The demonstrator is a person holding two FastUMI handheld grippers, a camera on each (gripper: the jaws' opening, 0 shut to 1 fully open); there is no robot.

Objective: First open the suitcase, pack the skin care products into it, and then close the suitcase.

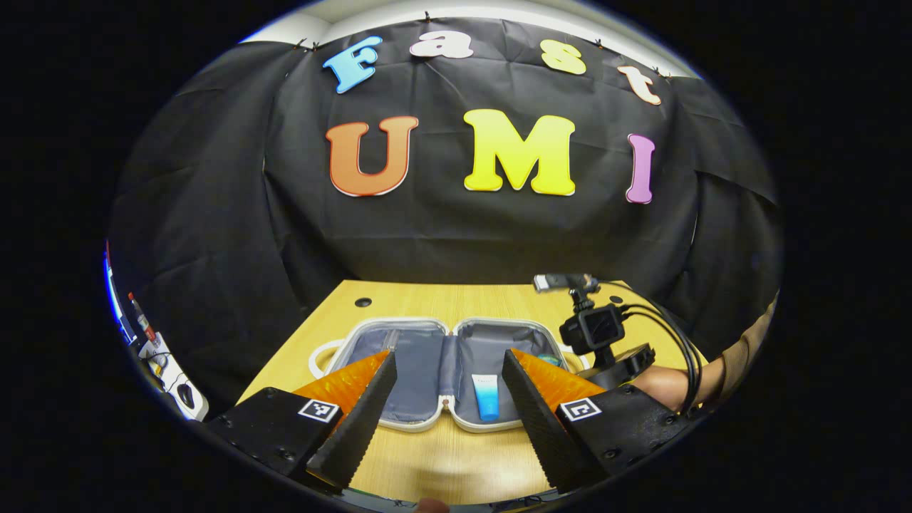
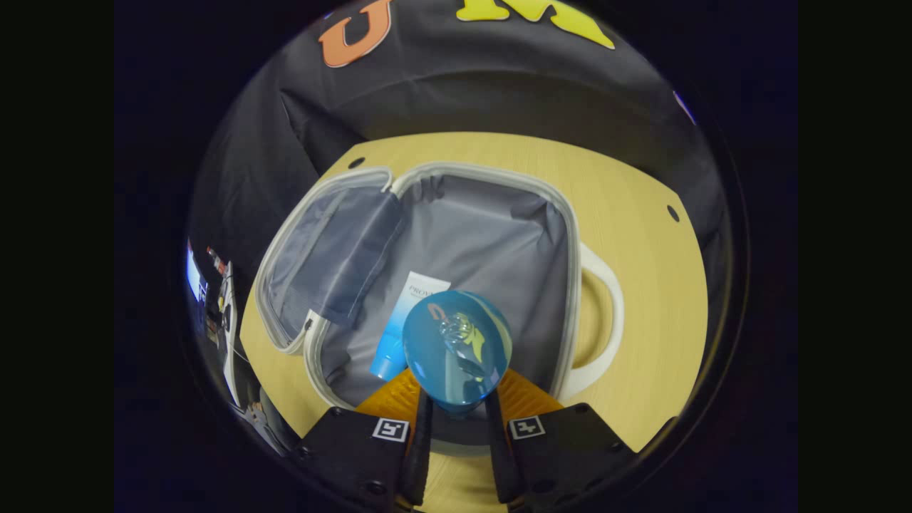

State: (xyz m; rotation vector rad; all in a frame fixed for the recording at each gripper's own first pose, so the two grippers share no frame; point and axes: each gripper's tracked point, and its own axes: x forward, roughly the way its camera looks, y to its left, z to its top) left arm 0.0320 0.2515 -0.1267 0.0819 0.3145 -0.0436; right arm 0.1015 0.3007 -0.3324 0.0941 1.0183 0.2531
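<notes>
The small suitcase (image 1: 427, 322) lies wide open on the wooden table, grey lining up. In its right half lies a blue-and-white tube (image 1: 488, 399). My left gripper (image 1: 449, 360) hovers open in front of the case with nothing between its fingers. In the right gripper view, my right gripper (image 2: 456, 400) is shut on a round blue jar (image 2: 456, 349), held above the near edge of the suitcase's (image 2: 491, 173) right half, just beside the tube (image 2: 410, 320). The right gripper (image 1: 605, 342) and the hand (image 1: 670, 385) holding it also appear at the case's right end in the left gripper view.
A white carry handle (image 2: 604, 320) sticks out from the case's right side, another (image 1: 317, 356) from its left. The table (image 2: 655, 285) has small round holes near its far edge. Equipment (image 1: 164, 363) stands beyond the table's left side. Black cables (image 1: 677, 335) trail from the right gripper.
</notes>
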